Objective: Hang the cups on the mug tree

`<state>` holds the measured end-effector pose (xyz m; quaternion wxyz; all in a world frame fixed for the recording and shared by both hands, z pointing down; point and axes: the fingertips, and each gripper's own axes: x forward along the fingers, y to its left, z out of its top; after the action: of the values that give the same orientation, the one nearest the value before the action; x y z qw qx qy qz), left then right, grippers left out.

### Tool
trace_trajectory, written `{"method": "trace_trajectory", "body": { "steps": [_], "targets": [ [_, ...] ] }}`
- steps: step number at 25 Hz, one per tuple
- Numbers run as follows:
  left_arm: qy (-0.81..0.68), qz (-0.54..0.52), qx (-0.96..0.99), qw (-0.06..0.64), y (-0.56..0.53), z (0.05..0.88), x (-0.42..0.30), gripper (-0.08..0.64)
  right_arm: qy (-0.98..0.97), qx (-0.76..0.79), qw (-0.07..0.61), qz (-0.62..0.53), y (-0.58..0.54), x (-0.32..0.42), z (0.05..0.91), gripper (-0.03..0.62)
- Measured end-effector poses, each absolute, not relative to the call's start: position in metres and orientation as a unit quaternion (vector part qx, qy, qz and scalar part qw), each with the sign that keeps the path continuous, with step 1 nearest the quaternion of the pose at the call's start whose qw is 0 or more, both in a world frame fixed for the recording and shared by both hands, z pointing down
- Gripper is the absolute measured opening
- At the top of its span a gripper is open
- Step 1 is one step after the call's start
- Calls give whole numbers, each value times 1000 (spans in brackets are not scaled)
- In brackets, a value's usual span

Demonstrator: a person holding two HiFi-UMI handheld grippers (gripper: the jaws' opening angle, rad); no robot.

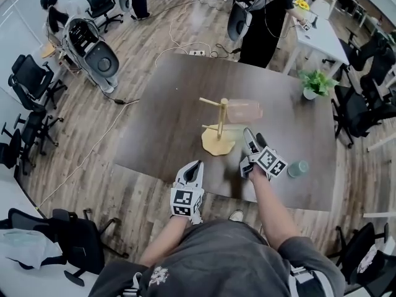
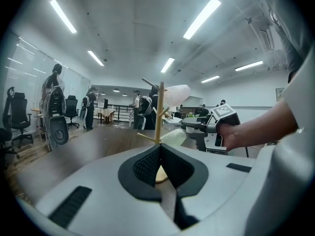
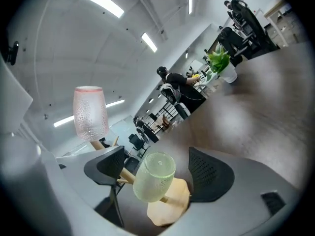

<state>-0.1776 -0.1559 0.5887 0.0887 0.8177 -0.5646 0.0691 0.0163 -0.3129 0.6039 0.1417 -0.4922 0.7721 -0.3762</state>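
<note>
A wooden mug tree stands mid-table on a pale round base. A pink cup hangs on an upper peg. In the right gripper view a green cup hangs on a lower peg, below the pink cup. My right gripper is open around the green cup, and its pads stand clear of the glass. Seen from the head, the right gripper sits just right of the tree. My left gripper is shut and empty at the table's near edge, pointing at the tree.
A teal cup stands on the dark table to the right of my right hand. A potted plant sits at the far right corner. Office chairs, cables and standing people surround the table.
</note>
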Motion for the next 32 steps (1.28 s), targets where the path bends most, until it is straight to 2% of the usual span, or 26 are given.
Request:
{"method": "trace_trajectory", "body": {
  "steps": [11,15,19,21,24,27,32],
  "targets": [
    [-522,52,848,71,-154,566,-138,8,829,-497,116,-230,-238,44,531,399],
    [-508,41,859,59,-153,554,-125,8,850,-489,92,-173,-206,37,513,299],
    [-491,37,868,58,-153,546,-113,8,856,-505,22,-108,-188,31,515,182],
    [-483,36,873,56,-152,544,-107,8,851,-520,-9,-73,-182,31,516,98],
    [-476,45,877,34,-152,539,-101,8,846,-532,-48,-15,-173,32,511,29],
    [-478,51,877,13,-156,528,-103,8,837,-541,-75,30,-166,30,503,25],
    [-463,45,885,0,-159,511,-96,6,836,-542,-75,39,-162,29,503,25]
  ]
}}
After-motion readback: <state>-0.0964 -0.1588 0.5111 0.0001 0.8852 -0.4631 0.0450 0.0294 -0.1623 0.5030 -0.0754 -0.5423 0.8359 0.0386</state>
